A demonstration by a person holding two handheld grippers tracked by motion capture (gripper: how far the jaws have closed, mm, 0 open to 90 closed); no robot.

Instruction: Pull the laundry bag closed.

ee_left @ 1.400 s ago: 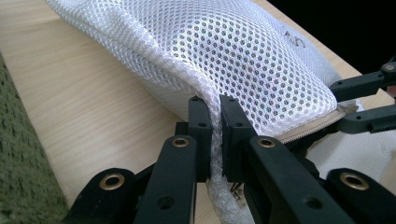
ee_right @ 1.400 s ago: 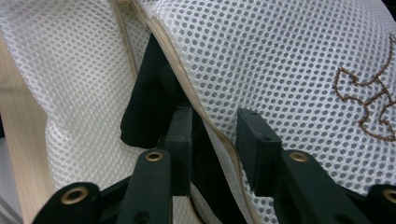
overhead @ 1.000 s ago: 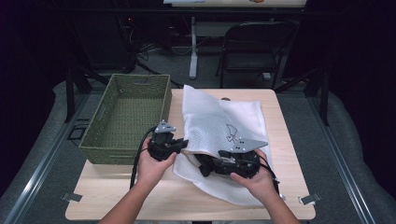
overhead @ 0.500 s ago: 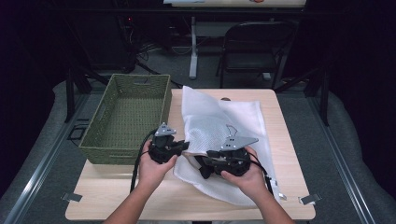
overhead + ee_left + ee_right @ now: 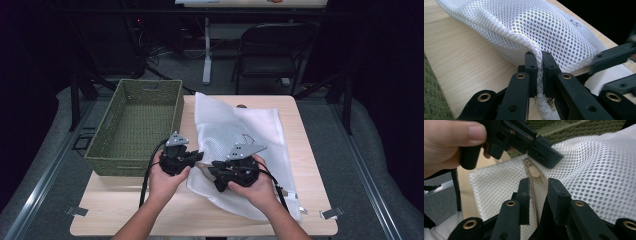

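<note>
At the table's near edge, left gripper (image 5: 537,75) pinched tight on a fold of the white mesh bag (image 5: 544,30). Right gripper (image 5: 537,195) just closing, jaws astride the bag's beige zipper (image 5: 533,171), not yet pressing. Bag flat on the wooden table (image 5: 300,120), beside the green basket (image 5: 135,125).

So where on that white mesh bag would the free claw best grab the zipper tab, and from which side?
Probably by the small beige zipper pull, which lies flat on the zip line of the mesh bag. Come in along the zip from the tab's free end, one finger on each side. The right claw already straddles the zip just short of it, closing, while the left claw pinches the bag's edge.
</note>
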